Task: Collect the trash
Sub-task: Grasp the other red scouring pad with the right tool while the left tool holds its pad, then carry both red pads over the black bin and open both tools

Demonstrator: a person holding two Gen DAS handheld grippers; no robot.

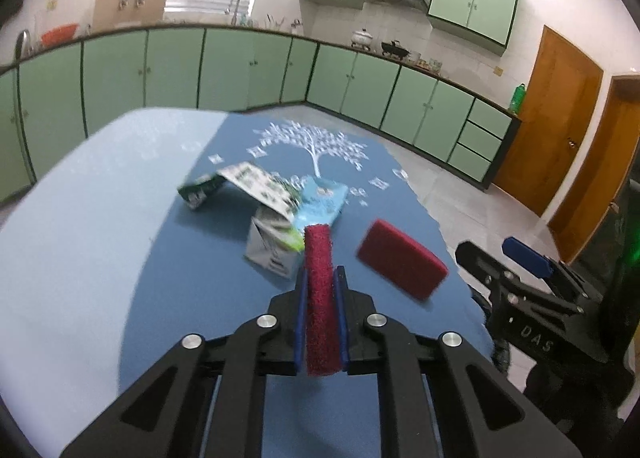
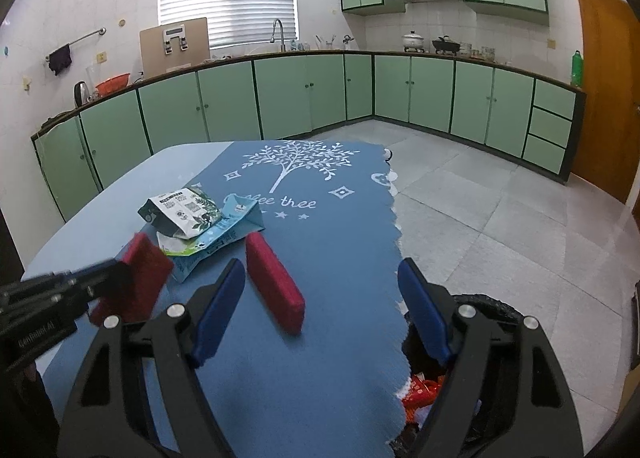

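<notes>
Clamping one red sponge (image 1: 319, 294) edgewise, the left gripper (image 1: 320, 278) evidently meant to bin it; the right gripper (image 2: 320, 298), jaws apart, flanked the other sponge (image 2: 274, 283).

Bin (image 2: 496, 308): I see only a dark rim and red wrappers below the cloth edge; the right gripper (image 2: 320, 298) covers the rest.
Held red pad (image 2: 136, 278): the left gripper (image 1: 320, 286) covers its near end.
Second red pad (image 1: 400, 262): smeared in the left wrist view.
Cartons (image 1: 276, 226): print too blurred for me to read.
Cloth lettering (image 2: 294, 202): first letters hidden behind the pale blue carton (image 2: 236, 218).
</notes>
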